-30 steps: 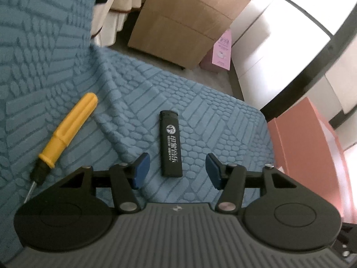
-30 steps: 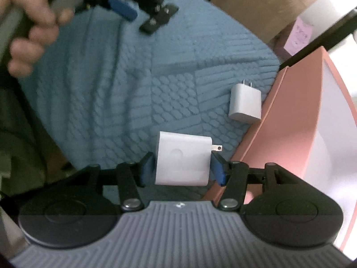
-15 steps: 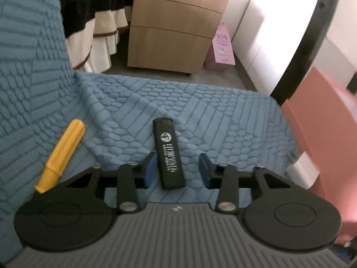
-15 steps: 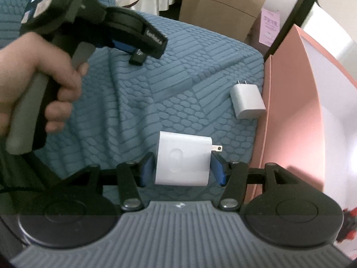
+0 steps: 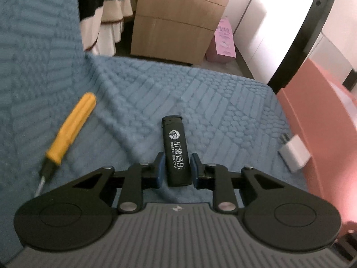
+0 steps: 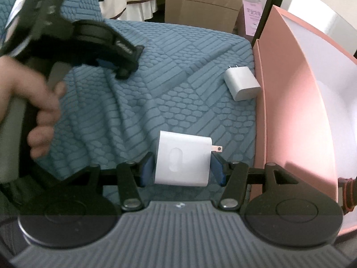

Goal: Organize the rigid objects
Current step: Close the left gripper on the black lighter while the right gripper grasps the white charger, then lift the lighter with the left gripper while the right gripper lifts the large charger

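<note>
Your left gripper (image 5: pixel 175 170) has closed onto the black lighter (image 5: pixel 176 154), its length pointing straight ahead; your right gripper (image 6: pixel 182 168) clamps the white charger (image 6: pixel 183 160).

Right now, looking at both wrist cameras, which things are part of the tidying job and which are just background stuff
Part of the job:
black lighter, between the left gripper pads
large white charger, held in the right gripper
small white charger, beside the pink box
yellow screwdriver

Just lying about:
cardboard box
pink bag
striped clothing
blue textured cover
</note>
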{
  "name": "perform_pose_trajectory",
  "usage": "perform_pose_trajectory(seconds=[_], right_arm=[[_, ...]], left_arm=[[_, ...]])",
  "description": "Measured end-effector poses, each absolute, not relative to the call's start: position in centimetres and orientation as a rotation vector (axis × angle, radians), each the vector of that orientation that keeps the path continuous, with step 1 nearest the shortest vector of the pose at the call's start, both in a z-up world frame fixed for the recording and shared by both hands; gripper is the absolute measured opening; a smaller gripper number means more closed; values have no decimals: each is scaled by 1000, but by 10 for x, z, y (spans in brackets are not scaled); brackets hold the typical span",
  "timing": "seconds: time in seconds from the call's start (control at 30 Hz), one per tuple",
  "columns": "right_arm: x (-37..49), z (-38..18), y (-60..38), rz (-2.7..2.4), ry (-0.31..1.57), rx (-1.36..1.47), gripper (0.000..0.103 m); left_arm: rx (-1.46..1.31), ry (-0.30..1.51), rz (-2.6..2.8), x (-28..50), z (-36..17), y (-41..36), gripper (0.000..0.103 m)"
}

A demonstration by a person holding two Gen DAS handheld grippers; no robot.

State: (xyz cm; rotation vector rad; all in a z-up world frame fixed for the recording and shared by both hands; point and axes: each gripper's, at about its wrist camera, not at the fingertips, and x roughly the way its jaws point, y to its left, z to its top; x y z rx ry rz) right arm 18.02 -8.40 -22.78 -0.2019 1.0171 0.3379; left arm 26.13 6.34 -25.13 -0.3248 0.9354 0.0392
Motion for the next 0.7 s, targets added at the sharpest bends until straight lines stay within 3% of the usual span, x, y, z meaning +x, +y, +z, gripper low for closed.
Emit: perform_pose_trajectory(seconds=[0.53,0.7], right_arm=[[158,-224,-101,344,964,-113,52],[150,-227,-97,308,928,-110,57]], left_arm=[[-368,944,1,177,-231,46,27],[-405,966,19,151,-231,46,27]])
